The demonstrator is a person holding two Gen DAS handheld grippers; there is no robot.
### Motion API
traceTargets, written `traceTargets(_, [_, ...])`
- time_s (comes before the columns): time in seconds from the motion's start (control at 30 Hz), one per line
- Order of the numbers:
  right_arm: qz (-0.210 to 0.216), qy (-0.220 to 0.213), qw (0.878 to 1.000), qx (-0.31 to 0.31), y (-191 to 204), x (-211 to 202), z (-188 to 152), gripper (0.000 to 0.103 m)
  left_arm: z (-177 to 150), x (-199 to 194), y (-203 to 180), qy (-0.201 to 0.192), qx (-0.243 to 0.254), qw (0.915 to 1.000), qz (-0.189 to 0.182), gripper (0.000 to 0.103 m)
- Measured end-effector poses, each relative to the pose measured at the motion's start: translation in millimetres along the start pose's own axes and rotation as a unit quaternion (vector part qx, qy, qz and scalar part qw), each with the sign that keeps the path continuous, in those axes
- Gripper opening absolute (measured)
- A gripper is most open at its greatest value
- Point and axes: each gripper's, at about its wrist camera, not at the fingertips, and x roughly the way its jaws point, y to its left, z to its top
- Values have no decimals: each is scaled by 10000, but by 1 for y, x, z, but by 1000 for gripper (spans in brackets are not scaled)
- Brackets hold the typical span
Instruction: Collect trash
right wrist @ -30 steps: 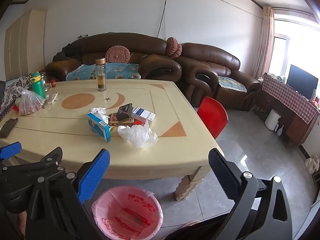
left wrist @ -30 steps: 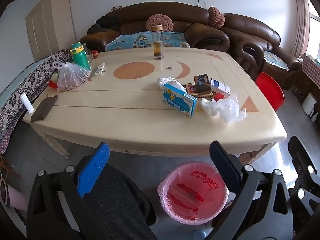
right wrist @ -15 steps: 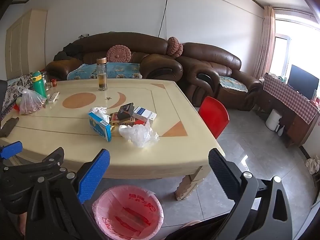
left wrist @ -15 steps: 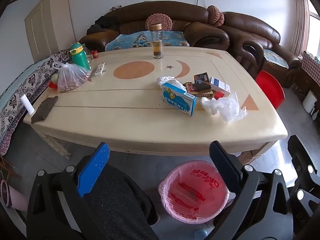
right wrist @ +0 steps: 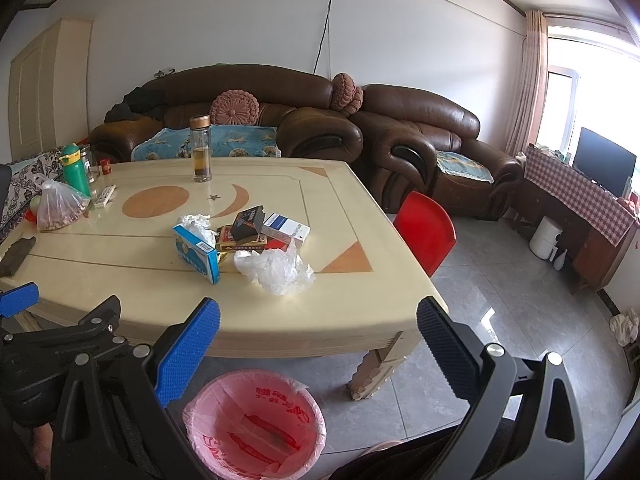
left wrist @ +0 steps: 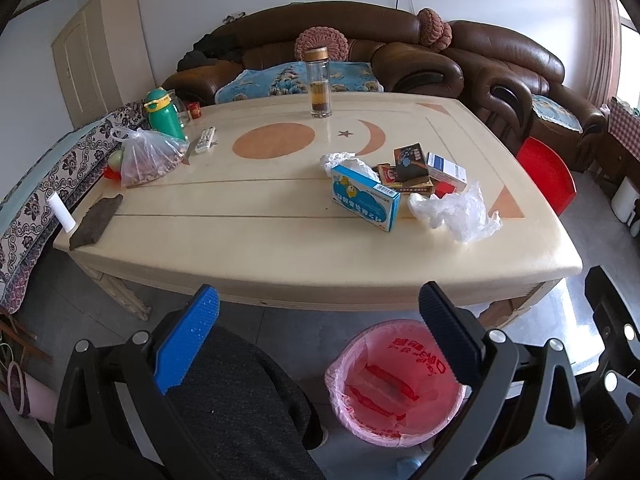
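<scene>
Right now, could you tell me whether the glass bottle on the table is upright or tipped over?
Upright: the glass bottle stands on its base on the table, cap on top.

Cream table (left wrist: 280, 248), boxes (left wrist: 365, 200), crumpled bag (left wrist: 456, 212)

My home living room: brown leather sofa (right wrist: 248, 120), cream wooden table (right wrist: 352, 296), dark flat television (right wrist: 604, 162).

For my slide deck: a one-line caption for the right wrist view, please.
Open right gripper hovers empty before the table, above the pink-lined bin; crumpled plastic bag awaits collection.
</scene>
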Motion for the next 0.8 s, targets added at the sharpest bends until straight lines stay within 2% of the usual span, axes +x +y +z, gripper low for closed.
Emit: traceTargets(0.8, [6, -3, 10000, 1, 0, -1, 0, 97, 2, -1, 6, -2, -33, 10000, 56, 98])
